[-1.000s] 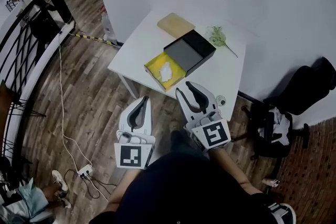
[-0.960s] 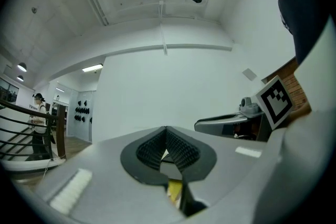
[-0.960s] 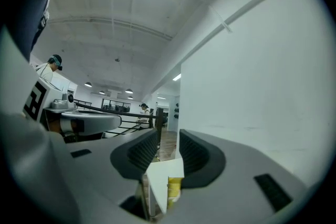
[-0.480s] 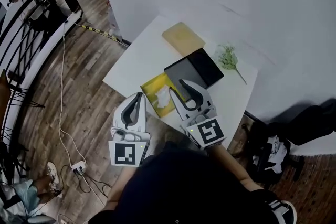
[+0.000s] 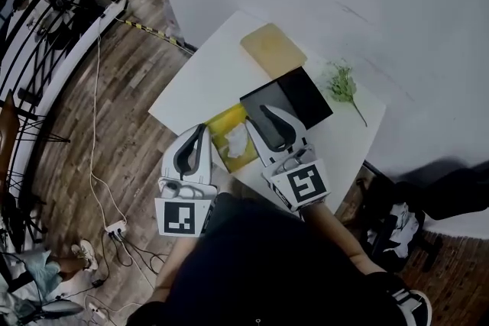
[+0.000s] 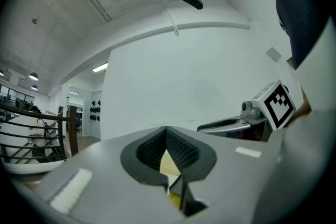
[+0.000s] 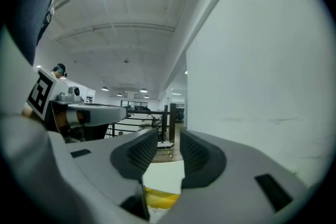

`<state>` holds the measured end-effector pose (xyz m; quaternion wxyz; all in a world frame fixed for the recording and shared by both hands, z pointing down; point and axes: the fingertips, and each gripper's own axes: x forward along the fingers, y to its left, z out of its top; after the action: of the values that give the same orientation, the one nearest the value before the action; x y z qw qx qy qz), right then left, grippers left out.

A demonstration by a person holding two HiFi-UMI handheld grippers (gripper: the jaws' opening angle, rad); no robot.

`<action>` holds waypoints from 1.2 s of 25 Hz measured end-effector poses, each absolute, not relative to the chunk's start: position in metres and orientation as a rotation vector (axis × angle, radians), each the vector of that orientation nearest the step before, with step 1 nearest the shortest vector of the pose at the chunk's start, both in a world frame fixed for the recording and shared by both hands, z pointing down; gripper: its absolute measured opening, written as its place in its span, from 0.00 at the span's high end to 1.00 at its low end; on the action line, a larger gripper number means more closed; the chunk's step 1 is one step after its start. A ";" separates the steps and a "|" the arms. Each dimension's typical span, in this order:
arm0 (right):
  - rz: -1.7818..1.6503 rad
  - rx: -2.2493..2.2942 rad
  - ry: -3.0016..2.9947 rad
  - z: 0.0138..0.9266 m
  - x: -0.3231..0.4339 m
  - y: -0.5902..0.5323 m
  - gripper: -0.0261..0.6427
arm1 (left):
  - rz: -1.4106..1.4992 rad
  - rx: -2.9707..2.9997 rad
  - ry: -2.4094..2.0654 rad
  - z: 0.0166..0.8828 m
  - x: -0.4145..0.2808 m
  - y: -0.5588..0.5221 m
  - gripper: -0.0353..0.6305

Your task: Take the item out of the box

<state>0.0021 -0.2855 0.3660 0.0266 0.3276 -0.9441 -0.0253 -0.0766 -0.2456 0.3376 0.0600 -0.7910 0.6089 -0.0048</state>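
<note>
On the white table (image 5: 205, 80) an open yellow box (image 5: 226, 121) holds a crumpled white item (image 5: 235, 138). Its black lid (image 5: 299, 94) lies right beside it on the far side. My left gripper (image 5: 201, 130) hovers at the table's near edge, just left of the box, its jaws meeting at the tips with nothing in them. Over the seam between box and lid, my right gripper (image 5: 267, 112) stands open and empty. In the right gripper view a gap shows at the gripper (image 7: 168, 147), with the yellow box (image 7: 160, 198) below.
A tan pad (image 5: 273, 50) lies at the table's far side and a green sprig (image 5: 341, 82) near the right corner. A white wall runs behind. A cable and power strip (image 5: 114, 227) lie on the wooden floor at left, and a black chair (image 5: 397, 217) stands at right.
The table has drawn nearer. Both grippers have moved forward from over the floor to the table's near edge, the right one now above the box and lid.
</note>
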 end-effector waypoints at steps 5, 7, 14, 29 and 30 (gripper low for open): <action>-0.038 1.026 -2.901 0.377 0.005 -0.291 0.81 | -0.030 -2.393 1.829 0.344 -0.076 -0.250 0.93; -0.046 1.025 -2.888 0.382 0.003 -0.293 0.81 | -0.058 -2.412 1.822 0.349 -0.076 -0.252 0.93; 0.018 1.015 -2.814 0.418 -0.009 -0.298 0.81 | -0.169 -2.497 1.833 0.369 -0.082 -0.256 0.93; 0.139 0.964 -2.639 0.500 -0.024 -0.294 0.80 | -0.243 -2.590 1.746 0.390 -0.093 -0.269 0.93; 0.151 0.954 -2.618 0.508 -0.024 -0.293 0.80 | -0.248 -2.592 1.743 0.392 -0.093 -0.270 0.93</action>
<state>-0.0244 -0.2932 0.5084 0.1746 0.3366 -0.9238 0.0534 -0.0934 -0.2697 0.3919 0.0041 -0.8272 0.5563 -0.0793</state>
